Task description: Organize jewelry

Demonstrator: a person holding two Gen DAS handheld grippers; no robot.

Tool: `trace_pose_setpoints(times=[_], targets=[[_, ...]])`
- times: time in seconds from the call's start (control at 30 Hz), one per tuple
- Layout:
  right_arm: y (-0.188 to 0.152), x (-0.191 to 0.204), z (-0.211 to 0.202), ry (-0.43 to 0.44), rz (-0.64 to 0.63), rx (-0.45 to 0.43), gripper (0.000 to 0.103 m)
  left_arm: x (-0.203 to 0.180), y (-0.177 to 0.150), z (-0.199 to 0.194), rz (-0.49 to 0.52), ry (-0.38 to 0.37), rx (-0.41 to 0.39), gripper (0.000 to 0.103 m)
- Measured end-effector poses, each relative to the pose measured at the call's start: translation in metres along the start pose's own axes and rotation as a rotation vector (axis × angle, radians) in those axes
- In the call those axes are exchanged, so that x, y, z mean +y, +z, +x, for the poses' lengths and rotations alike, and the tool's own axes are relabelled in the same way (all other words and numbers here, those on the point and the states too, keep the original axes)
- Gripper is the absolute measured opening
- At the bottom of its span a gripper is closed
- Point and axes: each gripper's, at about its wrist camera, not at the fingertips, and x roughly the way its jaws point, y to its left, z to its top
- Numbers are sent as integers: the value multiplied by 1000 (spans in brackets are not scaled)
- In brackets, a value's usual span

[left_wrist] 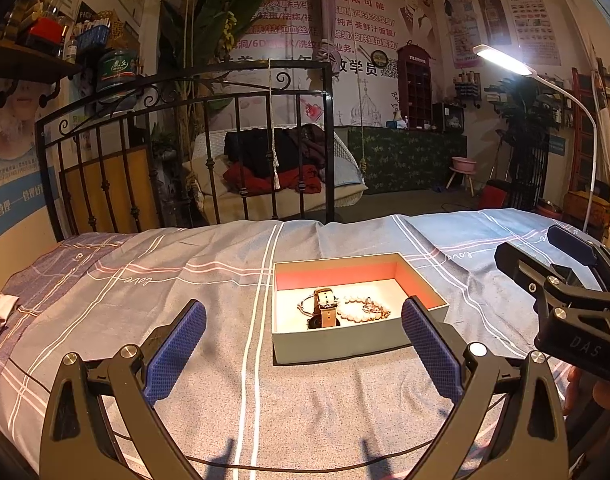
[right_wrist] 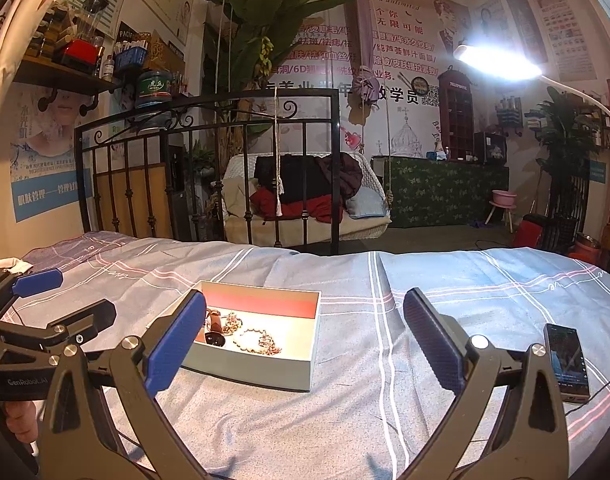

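An open grey box (left_wrist: 337,346) with a red inner wall lies on the bed; it also shows in the right wrist view (right_wrist: 261,370). Inside lie a brown-strapped watch (left_wrist: 325,308), a white bead bracelet (left_wrist: 357,310) and thin chain jewelry (left_wrist: 375,308). The same pieces show in the right wrist view: watch (right_wrist: 215,326), bead bracelet (right_wrist: 251,340). My left gripper (left_wrist: 303,330) is open and empty, just in front of the box. My right gripper (right_wrist: 305,334) is open and empty, to the right of the box. Each gripper shows at the edge of the other's view.
The bed is covered with a grey and blue plaid sheet (left_wrist: 185,280). A smartphone (right_wrist: 567,362) lies on the sheet at the right. A black iron headboard (left_wrist: 185,152) stands behind the bed. A white floor lamp (left_wrist: 505,58) shines at the right.
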Motion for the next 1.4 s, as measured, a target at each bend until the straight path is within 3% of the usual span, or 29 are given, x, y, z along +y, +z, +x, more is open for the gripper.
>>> trace_pose_setpoints(times=[1.13,1.4], targets=[[-4,0,2,29,9,31,97,1,1,10,2,6,31,96],[-5,0,7,27,13,43,97,0,3,6,5,0,4,96]])
